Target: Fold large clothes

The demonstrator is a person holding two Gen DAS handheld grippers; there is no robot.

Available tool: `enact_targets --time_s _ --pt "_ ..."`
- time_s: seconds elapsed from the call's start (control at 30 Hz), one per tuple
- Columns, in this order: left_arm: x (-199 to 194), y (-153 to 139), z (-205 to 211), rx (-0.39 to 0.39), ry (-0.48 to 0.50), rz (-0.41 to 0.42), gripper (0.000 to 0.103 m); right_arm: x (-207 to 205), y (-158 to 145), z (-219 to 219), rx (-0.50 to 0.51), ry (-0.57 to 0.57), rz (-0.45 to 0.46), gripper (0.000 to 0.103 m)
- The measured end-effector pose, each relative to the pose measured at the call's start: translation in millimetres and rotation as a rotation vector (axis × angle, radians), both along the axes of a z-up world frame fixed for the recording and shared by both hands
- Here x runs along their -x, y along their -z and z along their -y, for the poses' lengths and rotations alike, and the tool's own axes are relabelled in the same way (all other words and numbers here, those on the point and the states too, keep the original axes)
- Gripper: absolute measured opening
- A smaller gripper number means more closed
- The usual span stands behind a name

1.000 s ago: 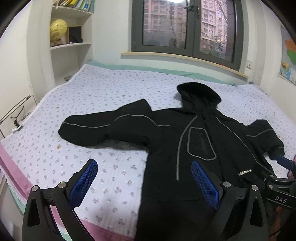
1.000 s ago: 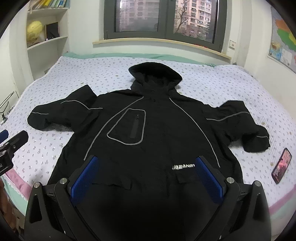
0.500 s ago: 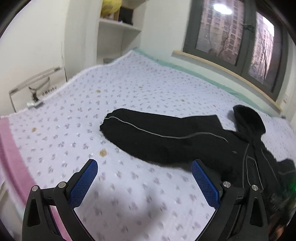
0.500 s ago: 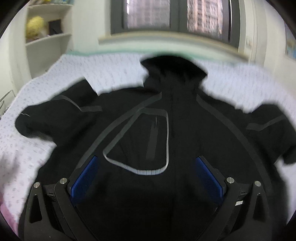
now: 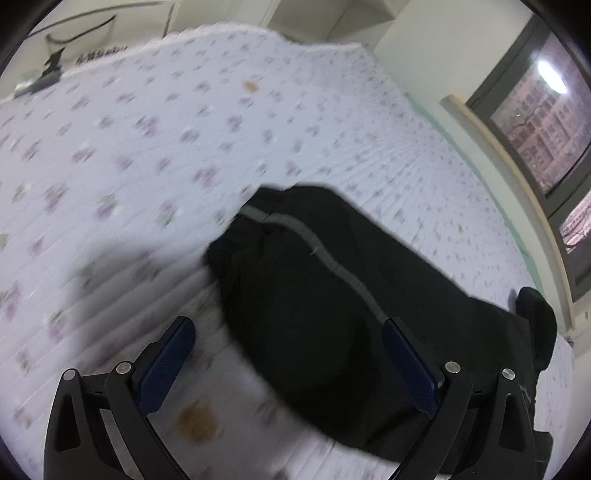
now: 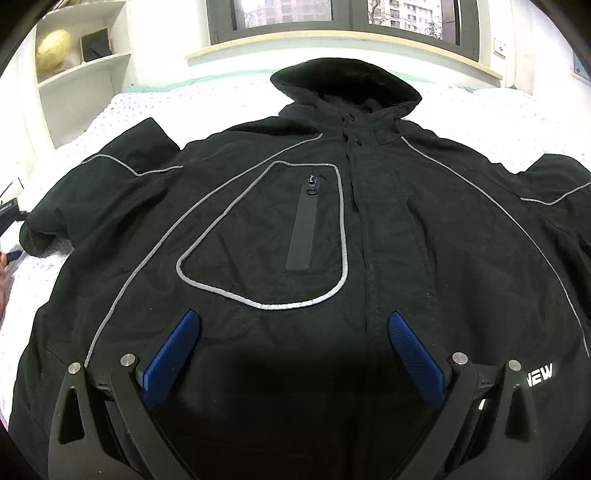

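Observation:
A large black hooded jacket [image 6: 388,240] with grey piping lies flat, front up, on the bed. Its hood [image 6: 343,85] points toward the window. My right gripper [image 6: 293,345] is open and empty, low over the jacket's front below the chest pocket [image 6: 266,240]. My left gripper [image 5: 288,354] is open and empty, close above the jacket's left sleeve [image 5: 314,280], with the sleeve's cuff end [image 5: 251,225] just ahead of the fingers. The left wrist view is blurred.
The bed has a white sheet with small purple flowers [image 5: 147,129] and a brown stain [image 5: 195,421] near the left gripper. A white shelf with a yellow globe [image 6: 53,50] stands at the left wall. A window [image 6: 332,14] is behind the bed.
My left gripper has swung left and dropped close over the left sleeve. My right gripper has moved forward and lower over the jacket's front.

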State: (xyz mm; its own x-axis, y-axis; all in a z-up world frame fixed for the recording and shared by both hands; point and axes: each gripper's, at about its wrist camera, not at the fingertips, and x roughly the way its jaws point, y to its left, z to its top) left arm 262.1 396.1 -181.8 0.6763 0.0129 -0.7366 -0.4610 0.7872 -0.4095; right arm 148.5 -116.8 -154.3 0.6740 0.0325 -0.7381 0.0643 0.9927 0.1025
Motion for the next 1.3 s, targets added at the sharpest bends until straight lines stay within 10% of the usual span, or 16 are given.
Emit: enact_targets --time_s 0.1,0.13,0.27,0.5,0.67,0.93,1.1,1.3 --pt "-7 -8 12 -0.047 0.037 0.027 0.024 -1 0 0 0.006 0.000 -0.004 0.103" --pt "-3 -15 16 -0.067 0.032 0.059 0.021 -1 0 -1 0.007 0.000 -0.004 0.103" --pt "24 -42 15 -0.204 -0.088 0.122 0.020 -1 0 -1 0.009 -0.001 -0.007 0.103" --pt "10 -20 21 -0.325 -0.118 -0.033 0.019 -2 1 0 0.017 -0.006 -0.007 0.103" --pt "53 -84 71 -0.365 0.026 0.176 0.018 -1 -3 4 0.002 -0.001 -0.012 0.103" --pt "80 -189 262 -0.379 0.486 0.463 0.018 31 -59 48 -0.053 0.070 -0.069 0.103" --pt "65 -171 391 -0.329 0.725 0.433 0.018 56 -106 98 -0.038 0.086 -0.020 0.103" --pt "24 -81 495 -0.260 0.901 0.200 0.018 67 -117 147 0.031 0.119 -0.008 0.103"
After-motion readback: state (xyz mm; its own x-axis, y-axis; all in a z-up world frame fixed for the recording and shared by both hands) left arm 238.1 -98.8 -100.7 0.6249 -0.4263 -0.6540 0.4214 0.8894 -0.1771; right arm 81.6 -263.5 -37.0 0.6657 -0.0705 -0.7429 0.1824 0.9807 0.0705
